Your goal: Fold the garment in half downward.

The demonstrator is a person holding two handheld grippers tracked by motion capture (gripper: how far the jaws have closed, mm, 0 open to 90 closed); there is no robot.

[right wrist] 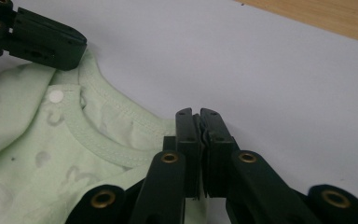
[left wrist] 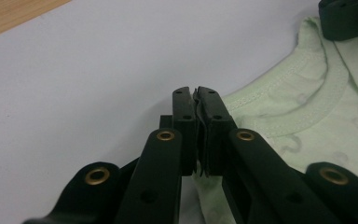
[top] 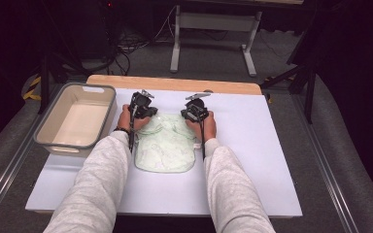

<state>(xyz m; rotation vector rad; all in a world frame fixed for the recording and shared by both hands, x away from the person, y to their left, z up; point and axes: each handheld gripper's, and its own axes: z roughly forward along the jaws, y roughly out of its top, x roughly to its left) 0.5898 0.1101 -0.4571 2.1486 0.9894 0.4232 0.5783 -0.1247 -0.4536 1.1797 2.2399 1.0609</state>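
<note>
Grey-sleeved forearms reach forward from the near edge of the desk [top: 252,145], one on each side of a pale green garment [top: 165,145] lying flat on the white surface. At far left sits a grey bin [top: 73,121]. Next, the left hand [top: 125,119] holds the left gripper [top: 143,109] at the garment's far left corner, jaws clamped on the fabric edge. Rightward, the right hand [top: 208,125] holds the right gripper [top: 194,112] likewise, jaws pinched on the opposite shoulder.
</note>
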